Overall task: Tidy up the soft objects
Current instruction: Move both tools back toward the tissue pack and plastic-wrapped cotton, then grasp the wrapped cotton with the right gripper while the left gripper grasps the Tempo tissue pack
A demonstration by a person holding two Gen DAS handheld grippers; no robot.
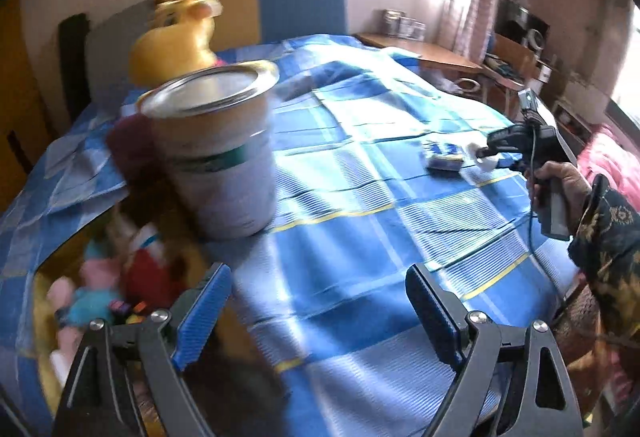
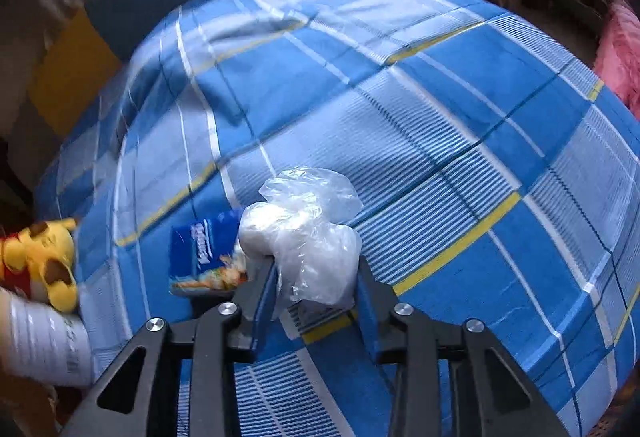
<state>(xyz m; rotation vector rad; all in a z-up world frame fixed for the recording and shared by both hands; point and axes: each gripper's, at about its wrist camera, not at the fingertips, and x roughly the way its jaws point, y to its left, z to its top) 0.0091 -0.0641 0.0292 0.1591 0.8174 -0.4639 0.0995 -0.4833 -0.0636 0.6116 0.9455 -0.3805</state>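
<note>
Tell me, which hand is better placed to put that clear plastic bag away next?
Probably the right. The right gripper already has the bag between its fingers, beside the blue packet. The left gripper is open and empty, nearer the can and the toys.

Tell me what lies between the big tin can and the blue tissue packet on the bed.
Nothing but bare blue checked bedsheet separates the tin can from the tissue packet; the left wrist view shows this stretch clearly.

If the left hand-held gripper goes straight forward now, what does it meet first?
Probably only the blue checked cloth: the open left hand-held gripper points past the tin can, which stands to its left. Depth is unclear.
</note>
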